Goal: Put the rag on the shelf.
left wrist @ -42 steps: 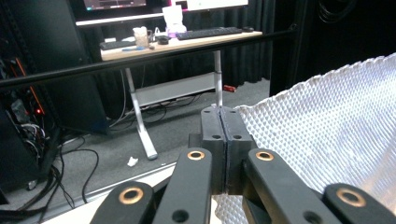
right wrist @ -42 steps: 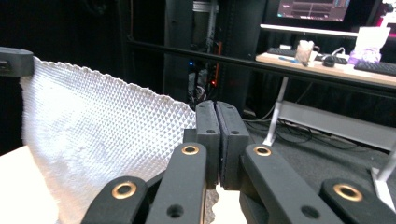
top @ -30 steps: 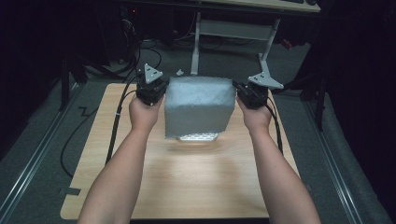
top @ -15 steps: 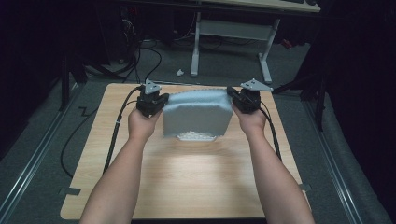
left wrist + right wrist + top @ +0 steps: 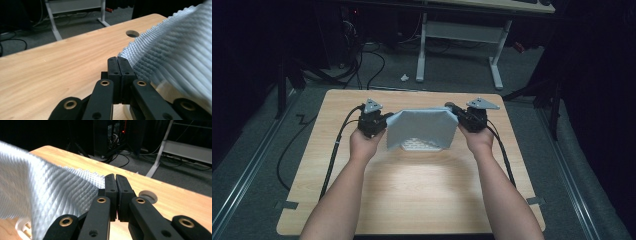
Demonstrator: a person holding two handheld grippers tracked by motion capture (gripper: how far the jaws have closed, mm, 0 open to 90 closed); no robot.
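grey ribbed cloth (image 5: 419,127) lowered toward the light wooden table (image 5: 412,195).
since a second ago it has sunk; left gripper (image 5: 373,123) and right gripper (image 5: 468,119) each clamp a top corner, draping it over a white basket (image 5: 418,145) mid-table, nearly covering it.

Wood table (image 5: 412,200) w/ white basket (image 5: 419,145)

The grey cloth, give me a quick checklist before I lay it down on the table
1. Left gripper shut on the cloth corner: ok.
2. Right gripper shut on the other corner: ok.
3. Cloth stretched between both grippers, top edge level: ok.
4. White perforated object sits under the cloth's lower edge: not ok if bare table is wanted.
5. Table near side bare: ok.
6. Lower edge touching the table: cannot tell.
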